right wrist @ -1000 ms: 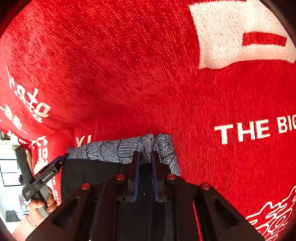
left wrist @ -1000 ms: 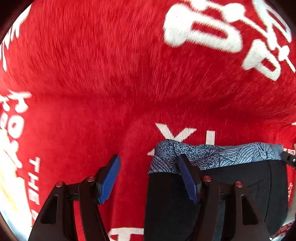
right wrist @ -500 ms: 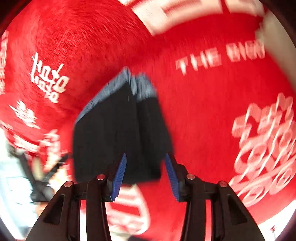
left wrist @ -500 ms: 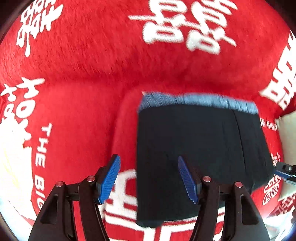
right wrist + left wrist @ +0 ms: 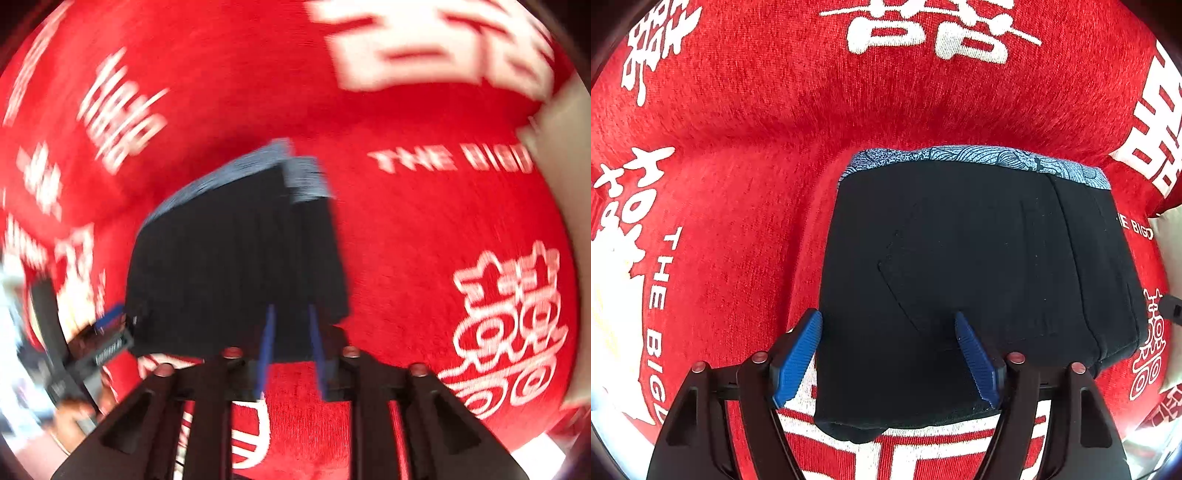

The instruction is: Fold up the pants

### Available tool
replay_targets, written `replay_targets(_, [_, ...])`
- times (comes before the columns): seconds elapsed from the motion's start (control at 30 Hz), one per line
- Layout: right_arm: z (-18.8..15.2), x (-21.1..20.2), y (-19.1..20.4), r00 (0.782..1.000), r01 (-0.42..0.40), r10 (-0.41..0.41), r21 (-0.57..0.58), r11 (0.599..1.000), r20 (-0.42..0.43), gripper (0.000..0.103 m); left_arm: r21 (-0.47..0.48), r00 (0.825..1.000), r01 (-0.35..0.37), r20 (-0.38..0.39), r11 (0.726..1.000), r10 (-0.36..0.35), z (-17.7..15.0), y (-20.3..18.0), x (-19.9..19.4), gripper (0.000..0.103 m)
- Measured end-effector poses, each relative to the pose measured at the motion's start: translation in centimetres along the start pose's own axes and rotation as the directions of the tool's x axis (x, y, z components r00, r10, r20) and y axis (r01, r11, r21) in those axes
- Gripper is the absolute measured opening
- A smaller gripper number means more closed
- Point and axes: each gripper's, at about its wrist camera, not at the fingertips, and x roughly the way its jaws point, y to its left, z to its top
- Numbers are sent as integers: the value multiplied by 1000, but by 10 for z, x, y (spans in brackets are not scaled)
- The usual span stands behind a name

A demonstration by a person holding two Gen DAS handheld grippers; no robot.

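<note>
Folded black pants (image 5: 960, 266) with a blue patterned waistband (image 5: 979, 158) lie flat on the red cloth. My left gripper (image 5: 886, 321) hovers over their near left part, its jaws opening wide and gripping nothing. In the blurred right wrist view the pants (image 5: 229, 258) lie ahead and to the left. My right gripper (image 5: 291, 310) hangs above their near right corner, its jaws closing to a narrow gap with nothing between the pads. The left gripper (image 5: 107, 332) shows at the pants' left edge, held by a hand (image 5: 74, 424).
A red cloth (image 5: 738, 166) with white characters and lettering covers the whole surface under the pants. A pale surface (image 5: 1167, 236) borders it on the right, and it also shows at the right edge of the right wrist view (image 5: 561, 221).
Both grippers have drawn back and up from the waistband end, so the whole folded pants now show. The right gripper let go of the fabric, opened, then narrowed. The left jaws stayed apart.
</note>
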Motion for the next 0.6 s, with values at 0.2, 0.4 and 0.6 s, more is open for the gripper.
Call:
replay_targets(0.2, [-3, 45, 21, 990, 108, -116, -99, 989, -80, 35, -44, 1000, 24, -19, 999, -25, -2, 5, 4, 81])
replay_targets(0.4, [-9, 60, 33, 977, 197, -209, -177, 964, -47, 54, -55, 1000, 17, -18, 998, -19, -4, 3, 4, 81])
replay_targets(0.6, [-8, 60, 21, 984, 164, -170, -89, 982, -60, 61, -59, 1000, 19, -14, 998, -20, -3, 4, 4, 82])
